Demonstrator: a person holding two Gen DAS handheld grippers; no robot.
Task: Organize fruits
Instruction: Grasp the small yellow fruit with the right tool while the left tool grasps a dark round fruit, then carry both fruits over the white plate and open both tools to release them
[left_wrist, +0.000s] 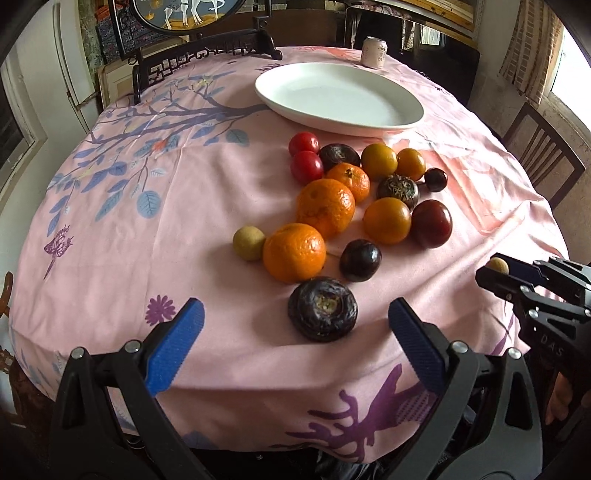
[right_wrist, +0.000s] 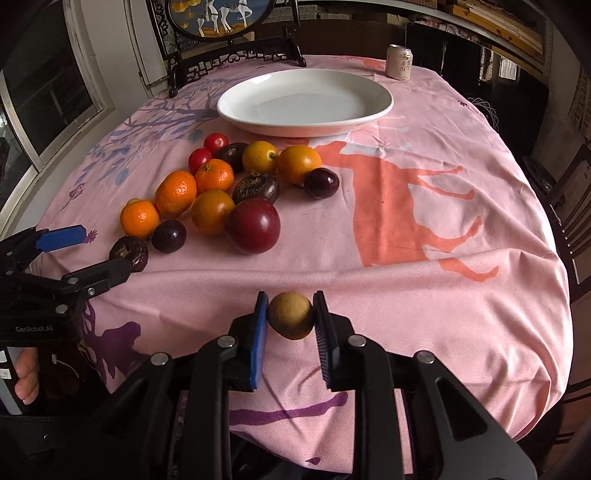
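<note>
Right now the right gripper (right_wrist: 290, 317) is clenched on a small tan round fruit (right_wrist: 290, 314), its blue pads pressing the fruit's two sides just above the pink tablecloth (right_wrist: 424, 295) near the table's front edge. Ahead of it and to its left lies the heap of fruit: nearest is a big dark red fruit (right_wrist: 253, 226), touching an orange one (right_wrist: 211, 211), with a small dark purple fruit (right_wrist: 168, 236) beside them and mandarins (right_wrist: 176, 193), two little red tomatoes (right_wrist: 216, 143) and more dark fruits further back. Beyond the heap sits the white plate (right_wrist: 236, 110), bare inside, and behind that, off to the right, a drinks can (right_wrist: 399, 62). Nothing lies on the cloth directly between the clenched claw and the plate; the heap sits left of that line. The left gripper (left_wrist: 295, 317) stands wide apart and holds nothing; a wrinkled dark fruit (left_wrist: 322, 308) lies between its blue fingers (left_wrist: 173, 347), apart from both. Just ahead of it rest a mandarin (left_wrist: 294, 252) and a second tan fruit (left_wrist: 249, 243), touching each other.
</note>
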